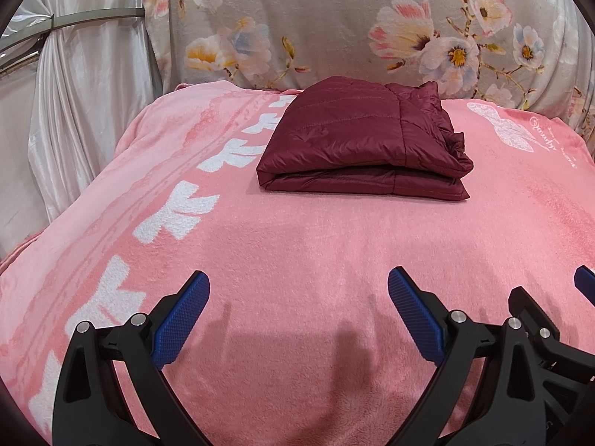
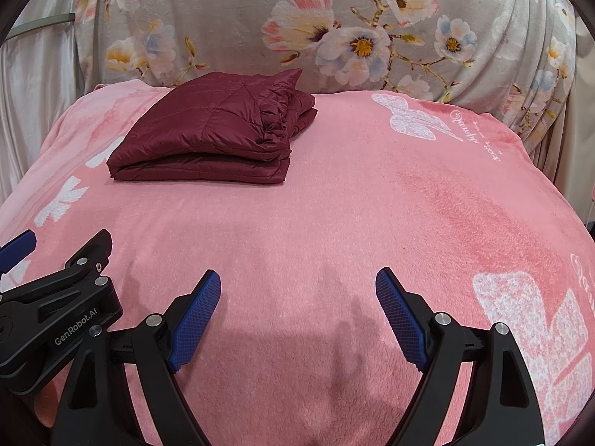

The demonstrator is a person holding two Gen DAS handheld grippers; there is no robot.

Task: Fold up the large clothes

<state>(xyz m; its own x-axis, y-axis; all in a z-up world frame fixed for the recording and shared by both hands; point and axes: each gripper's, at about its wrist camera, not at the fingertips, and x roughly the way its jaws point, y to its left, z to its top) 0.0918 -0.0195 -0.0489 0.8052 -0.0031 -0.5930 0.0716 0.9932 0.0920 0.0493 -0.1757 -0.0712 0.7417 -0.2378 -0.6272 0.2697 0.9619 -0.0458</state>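
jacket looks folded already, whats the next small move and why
Probably none on the jacket: it lies folded in a neat stack on the pink blanket, and both the left gripper and right gripper hang open, empty, well short of it. Just draw them back.

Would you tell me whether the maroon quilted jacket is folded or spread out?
Folded: the maroon quilted jacket lies as a compact stack of layers.

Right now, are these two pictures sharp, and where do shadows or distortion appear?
Left wrist view: sharp, fisheye bends the pink blanket; soft shadow under the left hand-held gripper. Right wrist view: equally sharp, dark corners, shadow beneath the right hand-held gripper; maroon jacket shows mild sheen.
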